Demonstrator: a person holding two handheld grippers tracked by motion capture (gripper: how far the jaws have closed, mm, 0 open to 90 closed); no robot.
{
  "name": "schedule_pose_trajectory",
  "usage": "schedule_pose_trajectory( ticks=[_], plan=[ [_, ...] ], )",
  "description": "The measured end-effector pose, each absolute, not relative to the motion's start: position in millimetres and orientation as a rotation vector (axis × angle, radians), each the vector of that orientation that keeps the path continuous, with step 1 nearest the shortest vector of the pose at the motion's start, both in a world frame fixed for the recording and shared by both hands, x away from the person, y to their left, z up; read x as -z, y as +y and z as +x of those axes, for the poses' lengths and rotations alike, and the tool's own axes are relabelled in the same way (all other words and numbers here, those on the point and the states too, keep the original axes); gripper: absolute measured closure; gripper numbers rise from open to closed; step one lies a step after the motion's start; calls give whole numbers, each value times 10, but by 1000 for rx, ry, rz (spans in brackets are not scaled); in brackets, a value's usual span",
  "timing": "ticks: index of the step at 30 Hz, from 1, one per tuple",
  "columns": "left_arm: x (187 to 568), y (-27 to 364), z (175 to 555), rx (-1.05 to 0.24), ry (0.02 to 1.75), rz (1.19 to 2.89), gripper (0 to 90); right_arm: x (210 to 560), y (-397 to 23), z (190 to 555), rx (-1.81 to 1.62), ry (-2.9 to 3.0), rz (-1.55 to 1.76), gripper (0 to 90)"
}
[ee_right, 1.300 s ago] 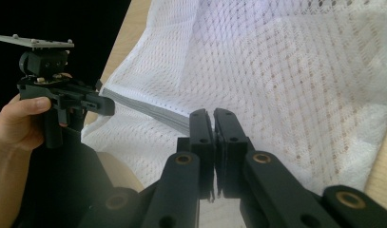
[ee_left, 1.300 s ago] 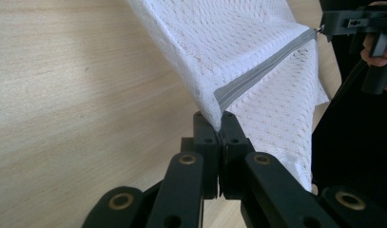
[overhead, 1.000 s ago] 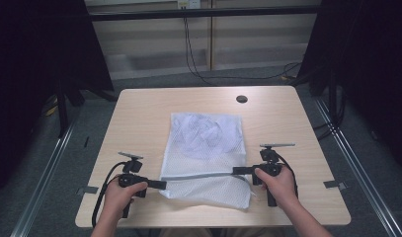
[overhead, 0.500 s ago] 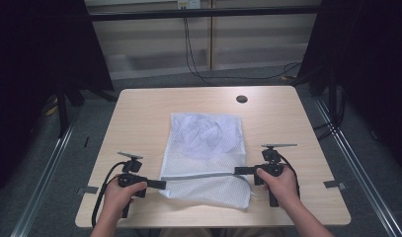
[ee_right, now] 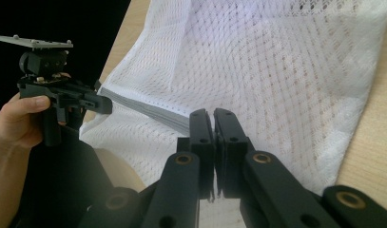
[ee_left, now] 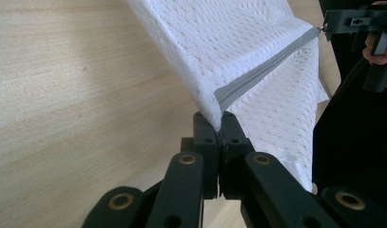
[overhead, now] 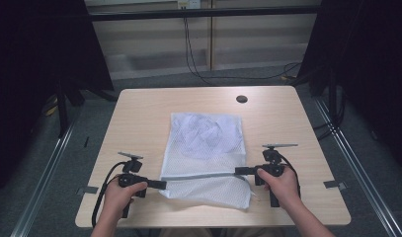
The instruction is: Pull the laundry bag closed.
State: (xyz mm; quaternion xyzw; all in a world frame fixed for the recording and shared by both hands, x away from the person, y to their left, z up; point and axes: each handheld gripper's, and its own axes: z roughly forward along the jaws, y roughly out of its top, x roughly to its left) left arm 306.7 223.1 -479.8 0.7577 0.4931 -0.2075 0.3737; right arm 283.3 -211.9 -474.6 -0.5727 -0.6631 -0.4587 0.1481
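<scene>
Mesh bag btwn both grippers' jaws

Bare tabletop all around the mesh bag, unobstructed.

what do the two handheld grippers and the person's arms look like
Both the left gripper and right gripper are matte black, with pistol-style handles, linkage arms on brass-coloured pivot pins, and two flat black jaws. Each carries a grey three-cornered plate on a short post, and a black cable loops from each. The forearms are bare, with no sleeves in view.
</scene>
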Motion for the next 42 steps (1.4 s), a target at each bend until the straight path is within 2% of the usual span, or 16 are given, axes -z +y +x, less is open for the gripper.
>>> schedule_pose_trajectory(
  ticks=[42],
  plan=[
    [4794, 2250, 3064, 520, 1276, 1940, 887, 4714, -2336, 2779, 1326, -1893, -1671, 872]
  ],
)
